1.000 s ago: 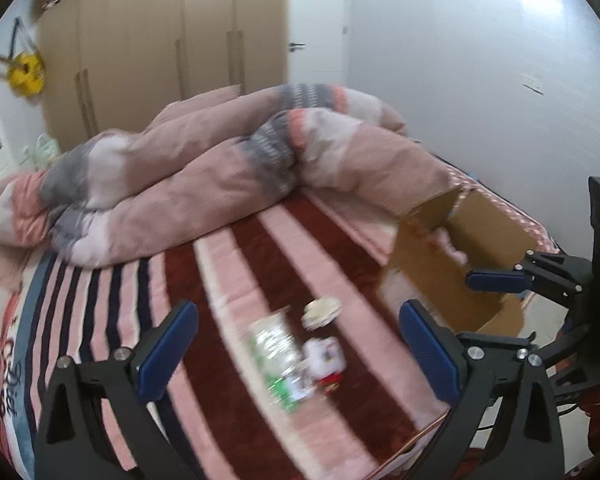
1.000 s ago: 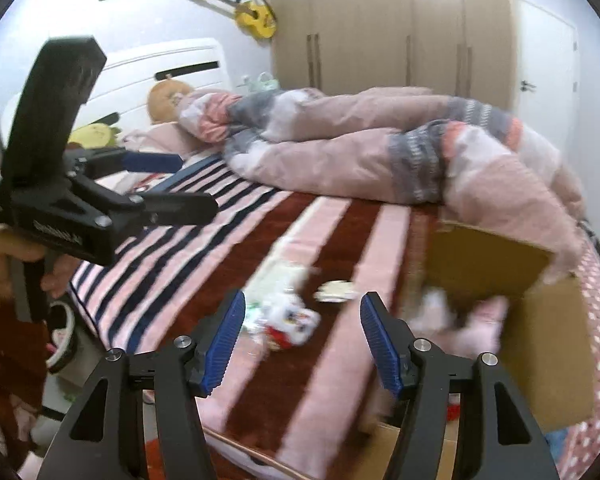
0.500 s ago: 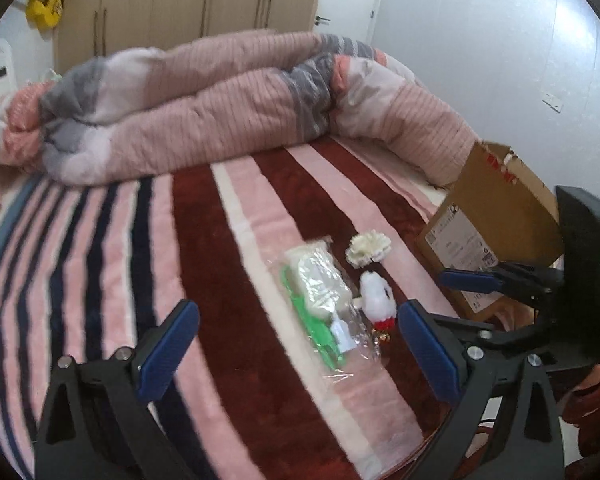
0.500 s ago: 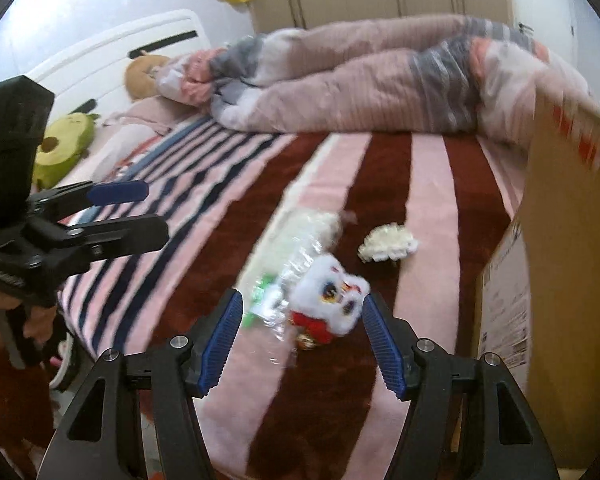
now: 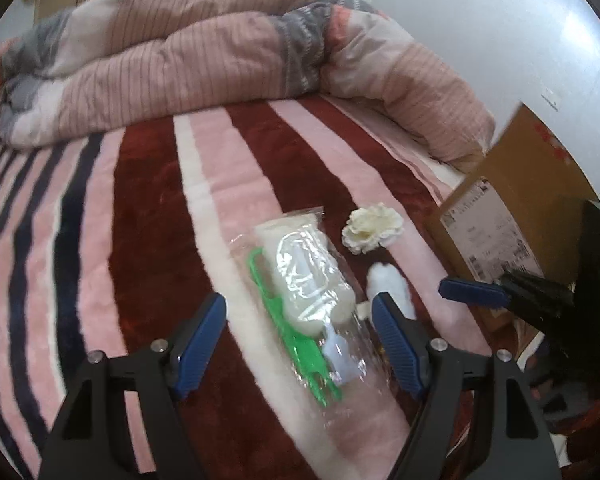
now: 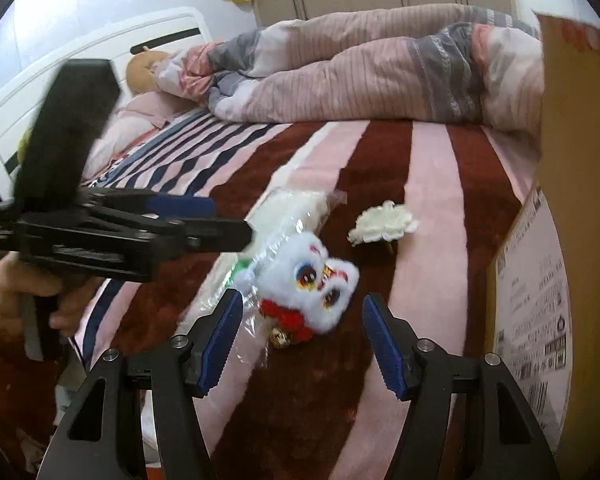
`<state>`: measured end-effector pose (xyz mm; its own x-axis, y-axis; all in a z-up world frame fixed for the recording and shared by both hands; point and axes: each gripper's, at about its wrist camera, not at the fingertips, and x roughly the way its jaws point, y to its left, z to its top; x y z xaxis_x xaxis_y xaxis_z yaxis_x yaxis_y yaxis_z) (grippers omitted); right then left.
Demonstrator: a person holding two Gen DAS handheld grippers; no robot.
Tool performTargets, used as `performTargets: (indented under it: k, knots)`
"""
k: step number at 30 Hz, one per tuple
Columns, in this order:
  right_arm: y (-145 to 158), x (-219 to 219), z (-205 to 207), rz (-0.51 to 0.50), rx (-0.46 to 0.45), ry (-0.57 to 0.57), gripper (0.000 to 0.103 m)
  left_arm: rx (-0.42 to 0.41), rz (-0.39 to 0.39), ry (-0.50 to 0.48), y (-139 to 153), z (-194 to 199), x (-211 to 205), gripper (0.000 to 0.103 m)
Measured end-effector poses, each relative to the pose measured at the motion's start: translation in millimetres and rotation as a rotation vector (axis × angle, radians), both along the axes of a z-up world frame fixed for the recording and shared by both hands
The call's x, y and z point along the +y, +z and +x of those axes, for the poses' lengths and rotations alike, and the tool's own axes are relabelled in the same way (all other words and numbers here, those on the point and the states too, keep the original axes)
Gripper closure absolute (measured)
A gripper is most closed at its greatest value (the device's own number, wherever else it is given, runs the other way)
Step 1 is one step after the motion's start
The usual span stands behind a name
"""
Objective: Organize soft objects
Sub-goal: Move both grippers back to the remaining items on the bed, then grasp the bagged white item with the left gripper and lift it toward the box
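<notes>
Both grippers hang low over the striped blanket [image 5: 148, 208] with jaws spread wide, nothing between them. The left gripper [image 5: 300, 338] frames a clear plastic packet [image 5: 312, 280] at lower centre. The right gripper [image 6: 302, 340] frames a white lion-dance plush [image 6: 314, 280] at centre, touching the packet. A cream fabric flower [image 6: 382, 224] lies near the plush, beside the cardboard box [image 6: 572, 200] at the right edge.

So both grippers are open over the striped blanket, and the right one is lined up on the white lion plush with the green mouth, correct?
Not quite: the white lion plush has a red mouth, not green, as the right wrist view shows. The rest holds: the left gripper and the right gripper have open jaws over the striped blanket, the right one lined up on the plush.
</notes>
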<state>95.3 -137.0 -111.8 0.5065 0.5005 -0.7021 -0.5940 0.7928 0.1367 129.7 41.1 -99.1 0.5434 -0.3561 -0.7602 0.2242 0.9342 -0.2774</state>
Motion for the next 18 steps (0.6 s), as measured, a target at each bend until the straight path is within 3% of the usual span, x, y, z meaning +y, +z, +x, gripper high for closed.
performTargets:
  k: [5, 6, 7, 10, 18]
  knots:
    - [-1.7, 5.2, 5.4, -0.025, 0.001, -0.012, 0.044, 0.103, -0.014, -0.035, -30.2, 22.4, -7.8, 0.030]
    - [-2.4, 5.0, 5.5, -0.028, 0.001, -0.015, 0.044, 0.104, -0.022, -0.037, -32.2, 23.3, -8.5, 0.037]
    - [-2.9, 3.9, 6.2, -0.022, 0.007, -0.012, 0.044, 0.101, -0.025, -0.039, -32.8, 23.8, -8.5, 0.052]
    - [-1.1, 2.0, 6.3, -0.025, 0.004, -0.018, 0.044, 0.103, -0.040, -0.047, -31.3, 22.5, -6.6, 0.061]
    - [17.7, 4.6, 10.8, 0.040, 0.015, -0.005, 0.044, 0.052, -0.014, -0.058, -12.9, -1.2, 9.1, 0.065]
